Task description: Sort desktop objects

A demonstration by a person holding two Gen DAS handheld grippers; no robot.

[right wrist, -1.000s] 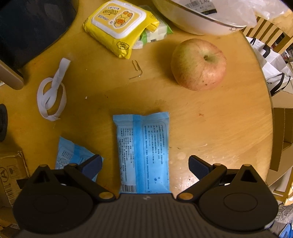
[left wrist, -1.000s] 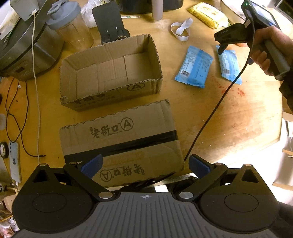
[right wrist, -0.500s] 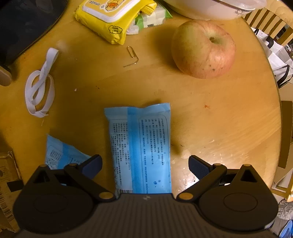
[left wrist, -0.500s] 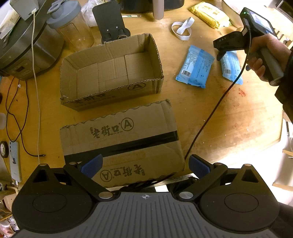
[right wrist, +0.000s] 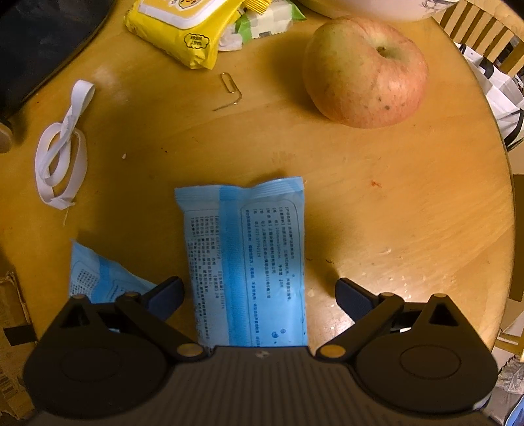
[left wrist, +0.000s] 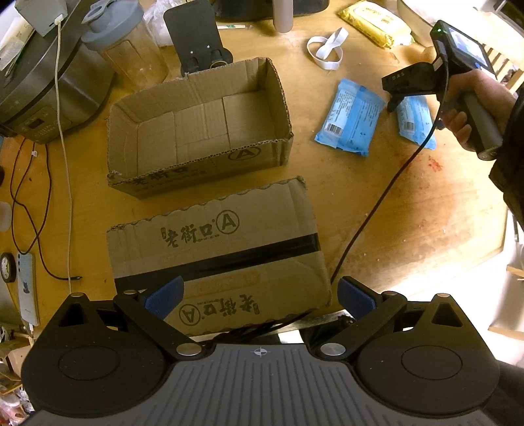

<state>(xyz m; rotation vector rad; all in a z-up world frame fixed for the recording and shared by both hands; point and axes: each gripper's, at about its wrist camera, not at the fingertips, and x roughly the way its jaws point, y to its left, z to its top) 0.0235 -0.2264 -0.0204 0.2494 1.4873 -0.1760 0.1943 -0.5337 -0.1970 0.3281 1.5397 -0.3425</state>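
Note:
Two blue packets lie on the round wooden table. One blue packet [right wrist: 249, 262] [left wrist: 417, 123] lies lengthwise between the spread fingers of my right gripper [right wrist: 258, 293], which is open just above it. The other blue packet [right wrist: 98, 278] [left wrist: 350, 119] lies to its left. In the left wrist view my right gripper [left wrist: 393, 105] is held by a hand over the table's right side. My left gripper [left wrist: 260, 295] is open, hovering over a flattened cardboard box [left wrist: 216, 249]. Behind that stands an empty open cardboard box [left wrist: 196, 124].
An apple [right wrist: 365, 72], a paper clip [right wrist: 231, 88], a white band [right wrist: 62, 150] and a yellow wipes pack [right wrist: 186, 29] lie beyond the packets. A shaker bottle [left wrist: 127, 46], a black stand [left wrist: 196, 36], a grey appliance [left wrist: 42, 85] and cables [left wrist: 62, 164] fill the left side.
My right gripper has come down and forward over the blue packet, which now fills more of its view. The left gripper has stayed in place.

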